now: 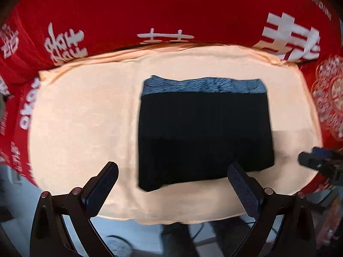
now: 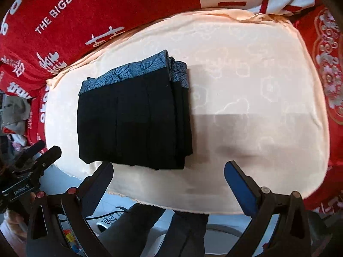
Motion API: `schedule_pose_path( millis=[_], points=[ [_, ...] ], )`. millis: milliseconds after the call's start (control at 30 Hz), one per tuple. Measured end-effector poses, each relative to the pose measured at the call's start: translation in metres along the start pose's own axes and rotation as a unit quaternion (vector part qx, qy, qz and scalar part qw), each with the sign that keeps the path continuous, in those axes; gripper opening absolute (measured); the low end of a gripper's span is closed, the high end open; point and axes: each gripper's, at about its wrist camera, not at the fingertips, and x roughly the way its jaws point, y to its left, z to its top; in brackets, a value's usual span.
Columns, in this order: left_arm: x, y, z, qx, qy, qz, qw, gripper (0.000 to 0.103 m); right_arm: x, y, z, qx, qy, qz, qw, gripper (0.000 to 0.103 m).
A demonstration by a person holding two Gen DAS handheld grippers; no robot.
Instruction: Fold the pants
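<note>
Pants (image 1: pixel 205 132), black fabric with a blue patterned waistband, folded into a compact rectangle, lie flat on a peach-coloured cloth (image 1: pixel 85 117) that covers the desk. Waistband edge faces the far side; folded layers stack along the right edge in the right wrist view (image 2: pixel 180 115). Red bedding with white lettering (image 1: pixel 171 10) borders the cloth at the back and on both sides. Left gripper (image 1: pixel 173 172) hangs above the near edge of the pants, jaws spread wide, nothing between them. Right gripper (image 2: pixel 169 171) likewise spread wide and empty, above the near cloth edge. Wide bare cloth to the right of the pants (image 2: pixel 257 85) and to the left in the left wrist view.
</note>
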Motion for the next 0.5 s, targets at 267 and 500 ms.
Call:
schedule_pose_path(
  millis=[267,500],
  points=[
    [-0.018,0.010,-0.024,0.030,0.023,0.010,0.9992,0.102,-0.014,0.036,-0.031,0.052,-0.014,-0.024,0.998,0.103],
    [-0.033,0.024,-0.041,0.002,0.023,0.021,0.9995,0.102,-0.021,0.067,-0.055,0.050,-0.001,-0.020,0.999,0.103]
  ],
)
